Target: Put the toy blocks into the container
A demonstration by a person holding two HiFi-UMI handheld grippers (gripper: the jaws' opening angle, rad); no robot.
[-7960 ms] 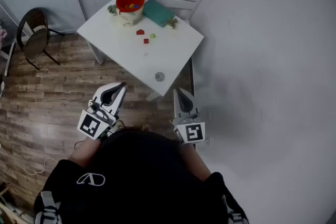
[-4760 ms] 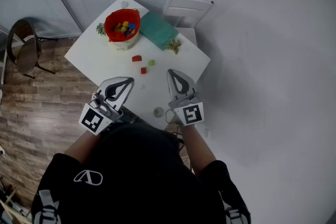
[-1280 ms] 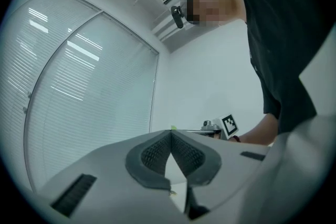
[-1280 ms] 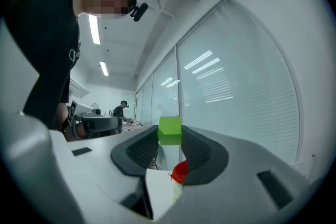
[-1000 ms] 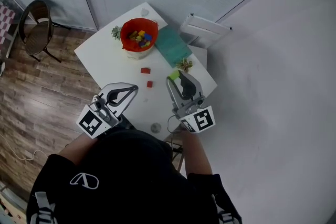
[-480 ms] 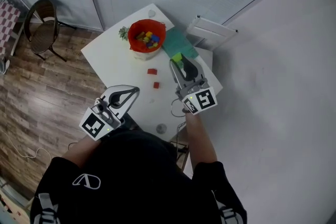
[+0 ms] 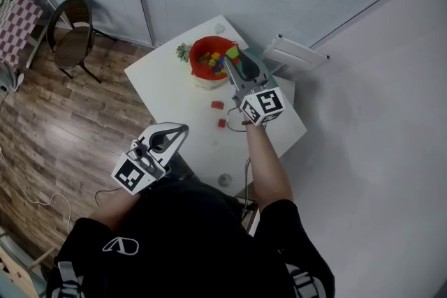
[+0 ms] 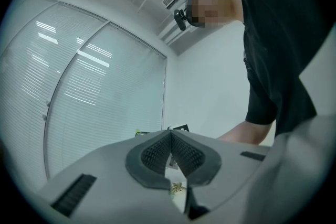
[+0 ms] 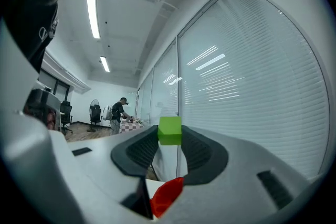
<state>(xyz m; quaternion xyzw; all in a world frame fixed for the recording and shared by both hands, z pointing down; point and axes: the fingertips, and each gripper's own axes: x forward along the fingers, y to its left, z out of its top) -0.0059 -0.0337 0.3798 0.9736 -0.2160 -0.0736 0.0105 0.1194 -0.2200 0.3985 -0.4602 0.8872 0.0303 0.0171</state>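
1. Your right tool (image 9: 169, 136) is clamped on a green block (image 9: 169, 130), which is pinched at the very tips of the jaws.
2. In the head view, that tool and block hang over the right-hand part of the red container (image 7: 202, 45). The container stands at the far side of the white bench (image 7: 167, 91).
3. The container already holds a heap of coloured toy blocks (image 7: 215, 61).
4. Two red blocks lie on the bench nearer to you than the container. One red block (image 7: 217, 105) is just beyond the other red block (image 7: 222, 123), and they do not touch.
5. Your left tool (image 7: 183, 128) has its jaws together with nothing between them. It sits at the bench's near-left edge, well apart from the blocks.
6. A small plant (image 7: 184, 50) sits just left of the container.
7. A dark chair (image 7: 73, 28) stands on the wooden floor to the far left.
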